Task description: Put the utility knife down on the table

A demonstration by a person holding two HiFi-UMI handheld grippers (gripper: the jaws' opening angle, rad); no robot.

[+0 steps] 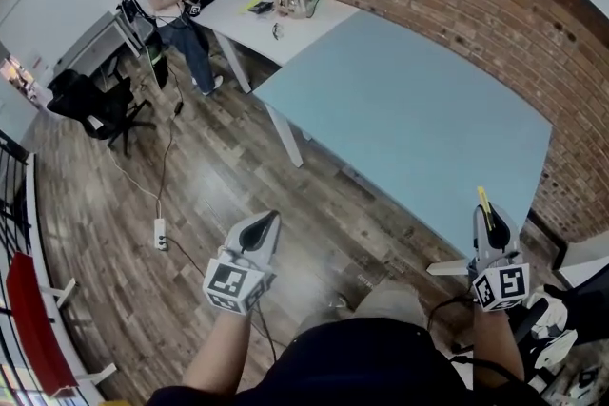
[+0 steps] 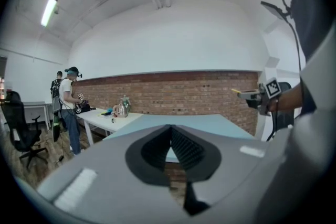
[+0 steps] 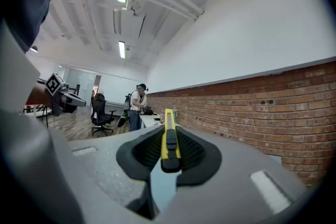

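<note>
Right tongs (image 1: pixel 492 228) pinched on the yellow utility knife (image 1: pixel 484 201), level, tip out over the near right edge of the blue desk (image 1: pixel 400 109), seemingly ready for laying flat; left tongs (image 1: pixel 270 222) pressed together, empty, out of the way over the floor (image 1: pixel 190 176).

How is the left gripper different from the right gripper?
The right gripper is shut on a yellow utility knife; the left gripper is shut with nothing in it. The right gripper reaches over the edge of the blue table; the left gripper hangs over the wooden floor. Both are grey and carry a marker cube.
</note>
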